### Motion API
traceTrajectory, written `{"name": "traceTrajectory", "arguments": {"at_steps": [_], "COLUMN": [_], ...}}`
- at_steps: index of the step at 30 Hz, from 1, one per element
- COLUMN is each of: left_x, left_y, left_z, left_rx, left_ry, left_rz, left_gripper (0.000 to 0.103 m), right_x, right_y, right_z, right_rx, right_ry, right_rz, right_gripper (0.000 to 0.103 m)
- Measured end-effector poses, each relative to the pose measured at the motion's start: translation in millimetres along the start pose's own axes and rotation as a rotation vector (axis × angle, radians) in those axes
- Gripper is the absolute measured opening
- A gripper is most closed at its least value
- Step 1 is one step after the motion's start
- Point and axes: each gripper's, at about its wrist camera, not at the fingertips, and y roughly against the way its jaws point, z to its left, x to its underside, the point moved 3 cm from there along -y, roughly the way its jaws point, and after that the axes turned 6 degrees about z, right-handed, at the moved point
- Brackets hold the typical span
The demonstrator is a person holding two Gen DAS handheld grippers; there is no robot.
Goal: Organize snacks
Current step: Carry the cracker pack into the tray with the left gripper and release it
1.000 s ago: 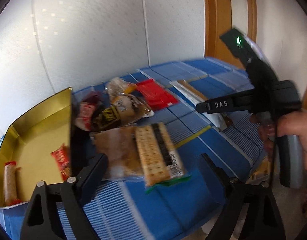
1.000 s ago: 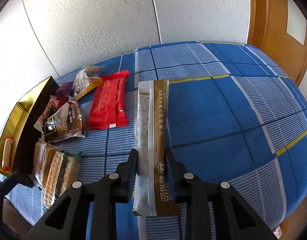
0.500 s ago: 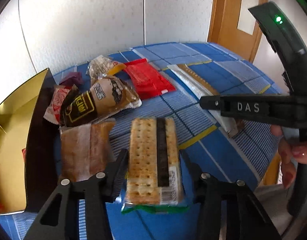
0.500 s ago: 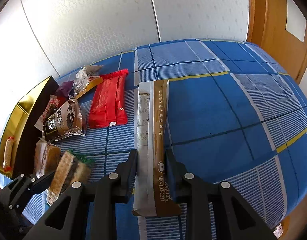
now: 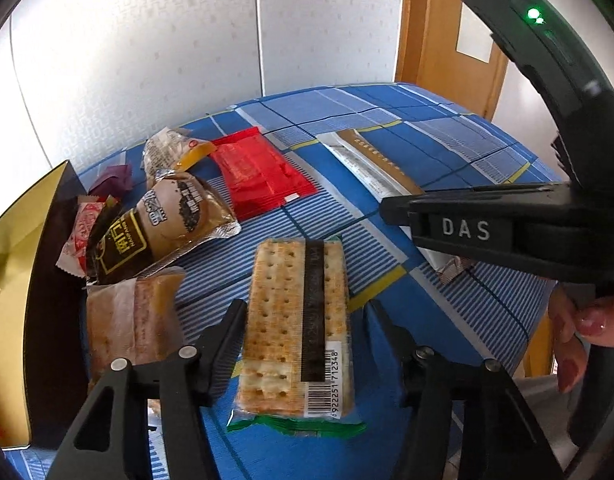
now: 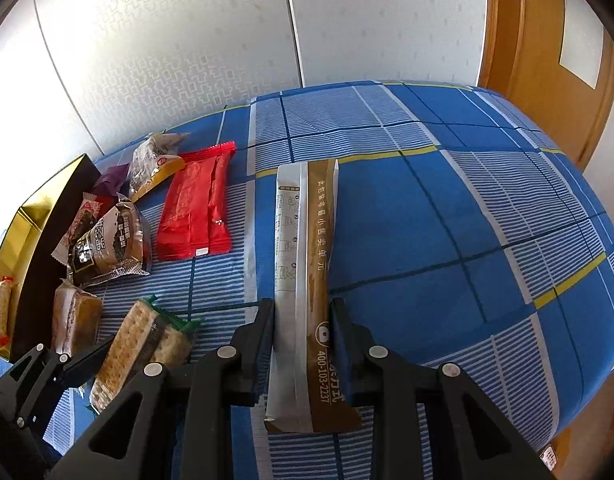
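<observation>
1. On the blue plaid tablecloth [image 6: 447,216] w/ white stripes & yellow lines, snacks lie spread across the left half; right half is bare cloth.
2. Behind: pale patterned wall panels [image 6: 179,48]; wooden door [image 6: 547,52] at right w/ a white sheet on it.
3. Left gripper [image 5: 303,320]: jaws apart, straddling the cracker pack [image 5: 297,328]; left finger touches or nearly touches the pack's edge, right finger has a gap. Pack lies flat, barcode end toward cam.
4. Right gripper [image 6: 303,320]: jaws pressed to both sides of the long brown-white sachet [image 6: 305,264], clamped on it near its near end; sachet lies lengthwise on cloth.
5. Gold box [image 6: 23,240] at table's left edge, dark outer wall, holds a small wrapped roll [image 6: 3,312].
6. Betw. box & sachet: red packet [image 6: 197,204], brown bun pack [image 6: 105,244], cake slice pack [image 6: 73,316], a clear-orange wrapper [image 6: 155,162], purple bit [image 6: 113,178].
7. Right hand [image 5: 575,328] w/ painted nails shows in left cam, on the handle.
</observation>
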Motion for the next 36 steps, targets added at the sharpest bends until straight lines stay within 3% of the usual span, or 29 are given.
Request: {"name": "traceTrajectory", "arguments": {"at_steps": [2,12,24,36], "left_x": [-0.1,8.1,8.1,12.3], "left_y": [1.0,9.5,46.0,88.3], "left_z": [-2.0,3.7,6.0,47.3], "left_rx": [0.016,0.05,0.068,0.026], "left_ry": [-0.015,0.029,0.031,0.096], "left_rz": [-0.004,-0.021,-0.117,-0.193], "left_gripper": [0.047,0.047,0.047,0.047], "right_x": [-0.2,-1.5,-3.4,-4.0], "right_y": [-0.3,-1.2,-1.8,-4.2], "right_z": [-0.6,-0.8,0.5,5.9], "right_rx": [-0.002,0.0,-0.037,-0.065], "right_ry": [-0.004,-0.021,-0.061,-0.076], "right_rz": [-0.002,-0.008,-0.023,-0.023], "right_gripper": [0.028,0.028,0.024,0.024]}}
